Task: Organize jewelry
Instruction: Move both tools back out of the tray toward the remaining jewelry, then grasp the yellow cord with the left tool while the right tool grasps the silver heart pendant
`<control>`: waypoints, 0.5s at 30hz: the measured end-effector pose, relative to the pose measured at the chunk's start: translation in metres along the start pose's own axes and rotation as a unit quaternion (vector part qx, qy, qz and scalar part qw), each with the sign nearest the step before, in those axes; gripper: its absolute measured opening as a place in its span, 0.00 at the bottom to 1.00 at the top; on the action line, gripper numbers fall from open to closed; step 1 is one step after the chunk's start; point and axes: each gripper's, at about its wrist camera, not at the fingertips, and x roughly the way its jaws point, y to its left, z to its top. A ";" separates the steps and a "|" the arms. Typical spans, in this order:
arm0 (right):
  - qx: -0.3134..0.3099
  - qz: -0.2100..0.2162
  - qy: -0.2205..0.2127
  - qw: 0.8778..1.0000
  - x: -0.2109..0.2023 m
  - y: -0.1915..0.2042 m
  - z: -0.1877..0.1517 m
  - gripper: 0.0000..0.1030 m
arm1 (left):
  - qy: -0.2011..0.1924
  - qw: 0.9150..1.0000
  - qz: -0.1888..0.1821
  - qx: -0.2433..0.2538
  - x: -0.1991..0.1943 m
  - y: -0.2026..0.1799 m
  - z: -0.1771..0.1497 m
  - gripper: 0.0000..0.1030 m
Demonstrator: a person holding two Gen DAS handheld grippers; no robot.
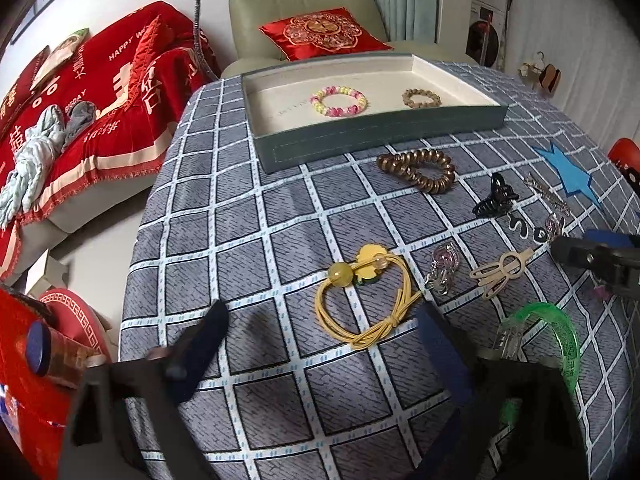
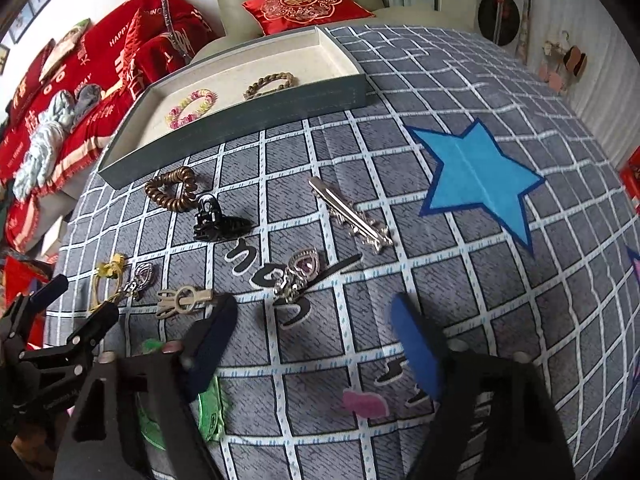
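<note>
— What are your tongs doing?

— Both are spread with nothing between the pads. My left gripper [image 1: 320, 344] hangs over the yellow cord hair tie [image 1: 362, 300] on the checked cloth [image 1: 248, 240]; my right gripper [image 2: 316, 340] is near the heart pendant [image 2: 298, 270].

— How will the tie handle?

— Light and floppy, I'd judge: thin elastic cord with a smooth amber bead [image 1: 340, 274]. I'd pinch the cords near the knot, not the slippery bead.

— And the pendant?

— Small, hard metal with a pink stone, probably fiddly; best taken across its body.

— Where does it go?

— The felt-lined tray [image 1: 360, 140] beyond, where two beaded bracelets lie.
</note>
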 end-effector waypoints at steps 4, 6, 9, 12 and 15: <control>-0.011 -0.013 -0.002 1.000 0.004 0.008 0.005 0.65 | -0.004 1.000 -0.005 0.001 -0.001 -0.001 0.001 0.93; -0.025 -0.025 -0.004 0.999 0.006 0.013 0.006 0.59 | -0.005 1.000 -0.013 0.003 -0.002 -0.003 0.001 0.84; -0.043 -0.036 -0.006 0.998 0.006 0.019 0.006 0.47 | -0.006 1.000 -0.025 0.007 -0.004 -0.005 0.001 0.71; -0.048 -0.040 -0.007 0.998 0.005 0.022 0.007 0.33 | -0.012 0.999 -0.037 0.013 -0.005 -0.008 0.001 0.44; -0.045 -0.036 -0.007 0.998 0.003 0.020 0.006 0.18 | -0.011 0.999 -0.044 0.016 -0.005 -0.009 0.002 0.22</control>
